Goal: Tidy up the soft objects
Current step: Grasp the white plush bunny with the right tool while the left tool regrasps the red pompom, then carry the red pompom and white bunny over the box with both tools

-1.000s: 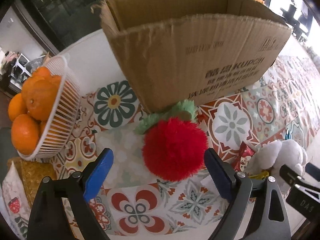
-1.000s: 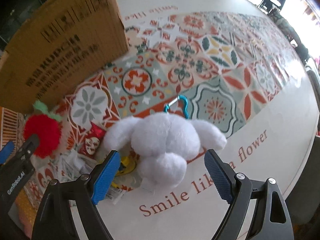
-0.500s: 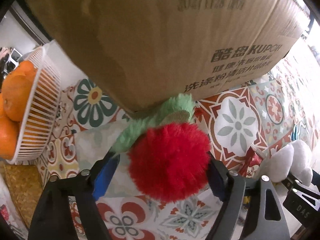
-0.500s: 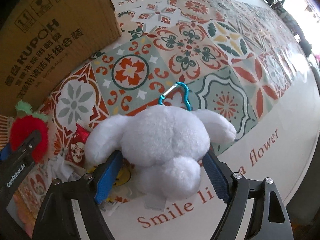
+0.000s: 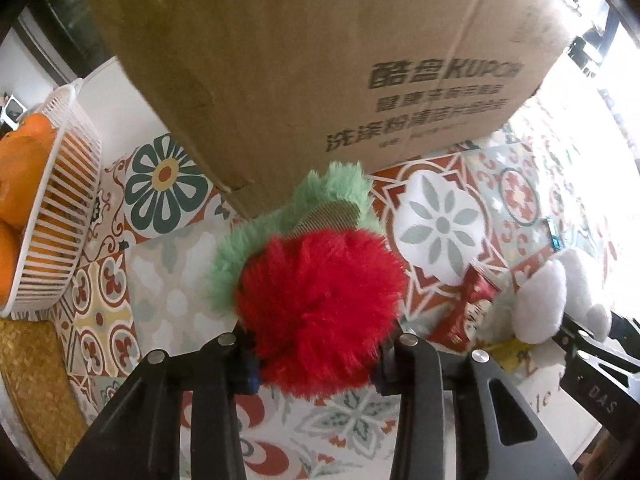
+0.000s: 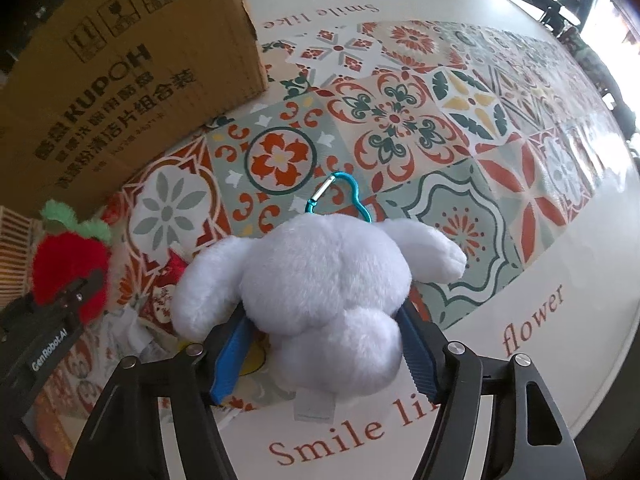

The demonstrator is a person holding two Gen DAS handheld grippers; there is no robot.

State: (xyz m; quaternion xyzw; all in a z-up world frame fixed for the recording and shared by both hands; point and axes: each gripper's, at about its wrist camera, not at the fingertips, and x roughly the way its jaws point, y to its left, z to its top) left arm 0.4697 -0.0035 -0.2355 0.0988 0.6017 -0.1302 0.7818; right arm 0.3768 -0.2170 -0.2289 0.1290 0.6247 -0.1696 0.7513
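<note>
Two soft toys lie on the table point(image 6: 520, 360), near the big box point(image 5: 320, 60). The box is probably where the soft toys should go, so it makes sense that each hand goes for one toy at the same time.

The red toy point(image 5: 320, 312) is fluffy, with a green leafy top. It sits just in front of the box. The left tool point(image 5: 316, 364) points down over it, with one finger on each side. Its jaws are closing and have come in narrow. They sink into the red fluff on both sides, so the toy looks pinched already.

The white toy point(image 6: 320, 300) lies on its front near the words on the table. A blue clip point(image 6: 340, 196) sticks out from its top. The right tool point(image 6: 324, 356) points down over it too. Its jaws are closing but are wider than the left ones. The blue pads point(image 6: 232, 360) sit right against the white fur on both sides. I think they touch it, but the squeeze looks light for now.

A small red packet point(image 5: 472, 304) lies between the two toys. A white basket point(image 5: 60, 216) of oranges stands off to the side.
</note>
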